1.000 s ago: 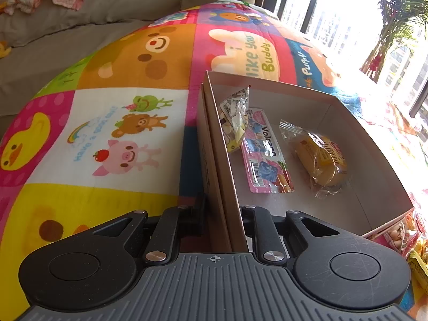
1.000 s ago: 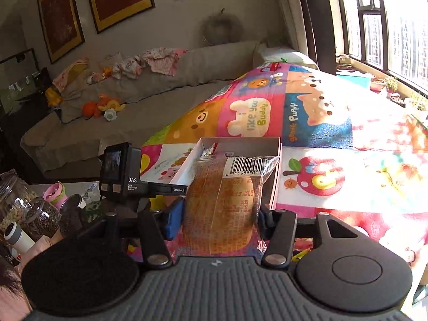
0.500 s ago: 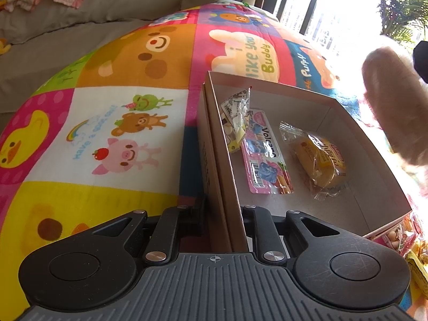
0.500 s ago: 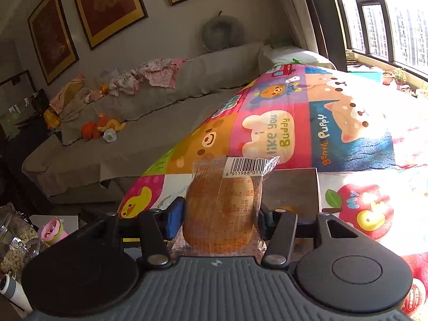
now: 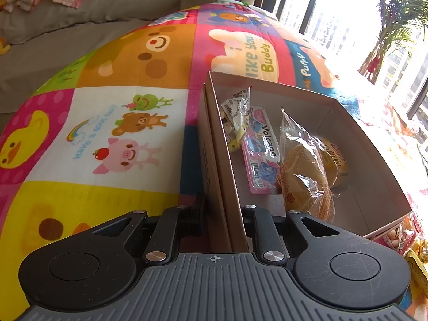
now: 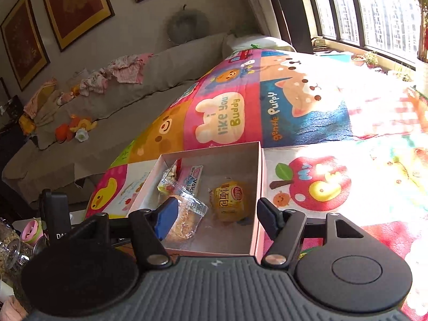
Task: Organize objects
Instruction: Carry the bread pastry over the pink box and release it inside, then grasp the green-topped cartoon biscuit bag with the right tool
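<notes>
My left gripper (image 5: 223, 214) is shut on the near left wall of an open cardboard box (image 5: 347, 112) that rests on the play mat. In the box lie a small clear packet (image 5: 236, 117), a pink Volcano packet (image 5: 262, 155), a yellow cake packet (image 5: 334, 160) and a wrapped bread bun (image 5: 305, 171). My right gripper (image 6: 216, 219) hovers over the box's (image 6: 214, 149) near edge and its jaws are opening. The bread bun (image 6: 187, 219) lies below on the box floor, by the blue left pad (image 6: 167, 219), and neither pad presses on it. The cake packet (image 6: 227, 200) lies beyond the gap.
A colourful cartoon play mat (image 5: 107, 107) covers the surface. More snack packets (image 5: 401, 235) lie past the box's right corner. A grey sofa (image 6: 107, 112) with clothes and toys runs along the back. Glass jars (image 6: 10, 246) and a pink cup (image 6: 30, 230) stand at the left.
The bread bun has left my right gripper and now lies in the box. The right gripper came forward and down over the box and its jaws widened. The left gripper stayed put.
</notes>
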